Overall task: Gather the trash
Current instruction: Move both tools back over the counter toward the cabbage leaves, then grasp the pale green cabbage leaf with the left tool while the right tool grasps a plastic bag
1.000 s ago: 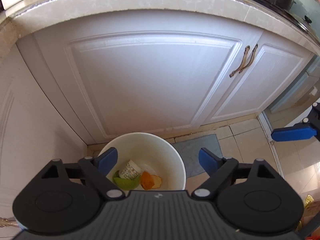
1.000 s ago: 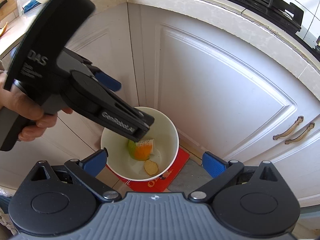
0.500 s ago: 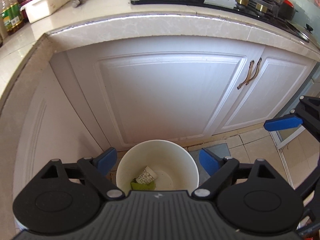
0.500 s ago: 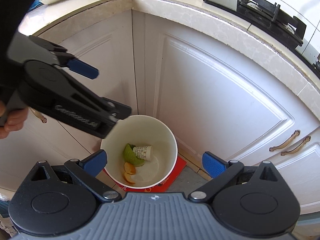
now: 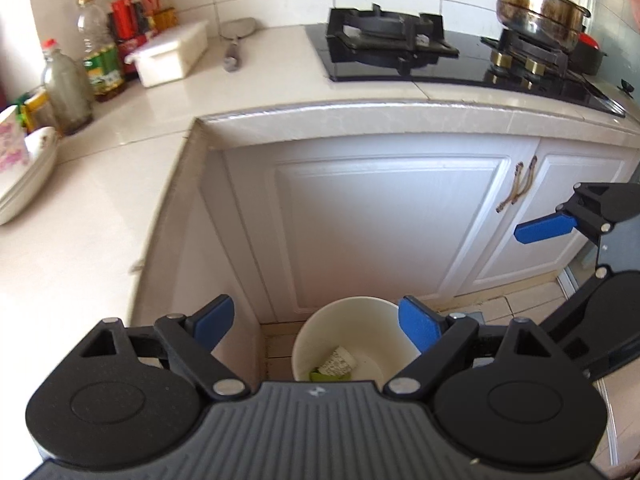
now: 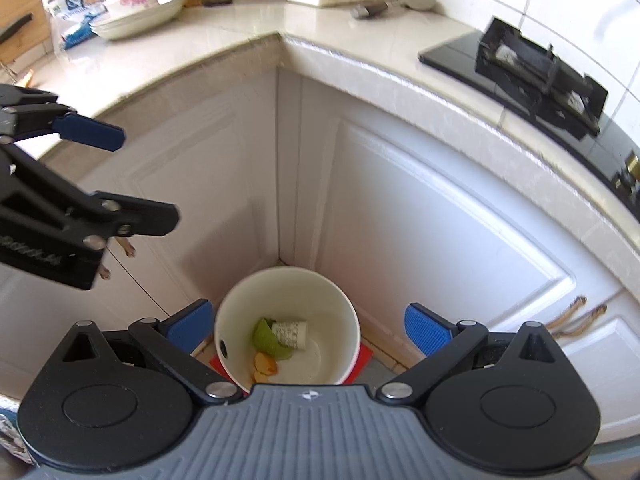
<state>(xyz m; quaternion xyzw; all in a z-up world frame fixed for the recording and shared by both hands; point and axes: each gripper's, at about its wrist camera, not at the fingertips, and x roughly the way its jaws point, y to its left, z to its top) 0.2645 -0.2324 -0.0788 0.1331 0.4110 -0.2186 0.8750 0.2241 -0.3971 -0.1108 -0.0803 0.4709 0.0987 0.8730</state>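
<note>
The bin (image 6: 286, 320) stands on the floor in the inner corner of the cabinets (image 6: 420, 216), on a red mat (image 6: 362, 362), and it already holds trash: a paper cup (image 6: 292, 334) on its side with its long axis running left to right, a green peel (image 6: 268, 338) just left of it and touching it, and orange peel (image 6: 266, 366) nearer. From both grippers the bin lies straight below and ahead. The right gripper (image 6: 308, 326) hangs above it with jaws spread wide and nothing between them, the bin's mouth framed between the blue pads. The left gripper (image 5: 312, 320) is likewise wide open and empty, looking down at the near rim of the bin (image 5: 352, 312), and in the right view it shows up high on the left, beside the counter (image 6: 224, 40) edge. No loose trash is visible on the floor; any further piece would, I judge, lie up on the counter, far and above, where the left gripper seems nearer.
</note>
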